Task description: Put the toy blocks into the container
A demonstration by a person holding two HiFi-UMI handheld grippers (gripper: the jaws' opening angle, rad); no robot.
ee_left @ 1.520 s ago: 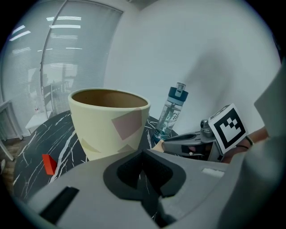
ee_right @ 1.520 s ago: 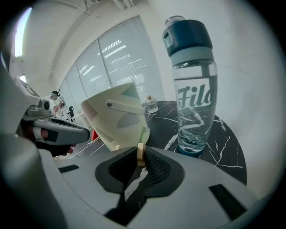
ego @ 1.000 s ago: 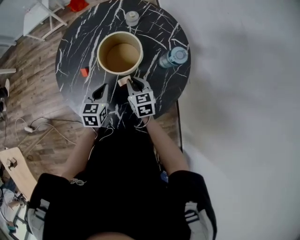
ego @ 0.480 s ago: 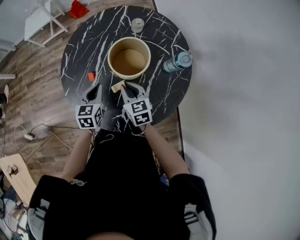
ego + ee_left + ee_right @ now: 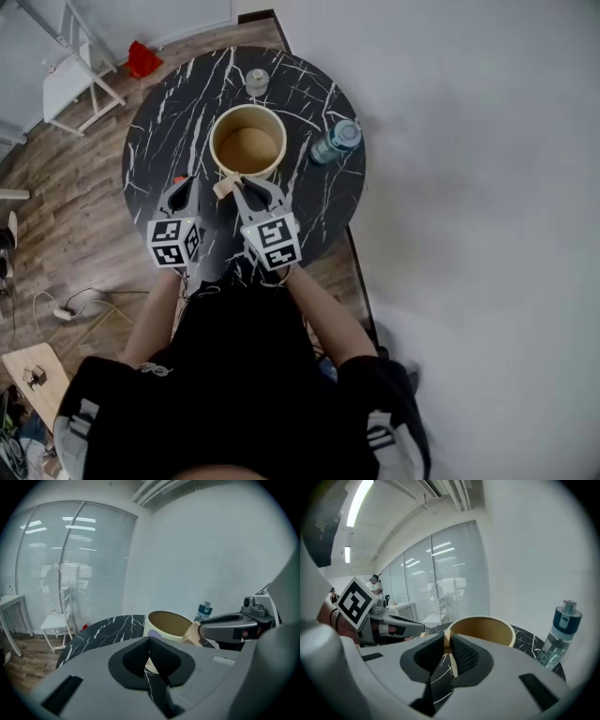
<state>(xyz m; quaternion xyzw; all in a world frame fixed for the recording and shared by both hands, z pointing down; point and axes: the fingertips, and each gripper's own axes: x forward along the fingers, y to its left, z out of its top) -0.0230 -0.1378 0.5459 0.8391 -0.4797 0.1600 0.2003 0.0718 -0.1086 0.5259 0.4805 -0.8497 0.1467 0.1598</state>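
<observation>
- Right gripper [image 5: 232, 185] has its fingers clamped on a thin wooden block [image 5: 221, 187], held off the counter [image 5: 159, 112] just short of the container's [image 5: 215, 141] near rim
- Left gripper [image 5: 181, 185] hangs beside it, fingers pressed together with nothing between them
- Container stands upright and open at mid-counter, with a bottle [image 5: 335, 141] to its right

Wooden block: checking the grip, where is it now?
Head view, centre-left: wooden block clamped in right hand-held gripper, by the near rim of the container.
</observation>
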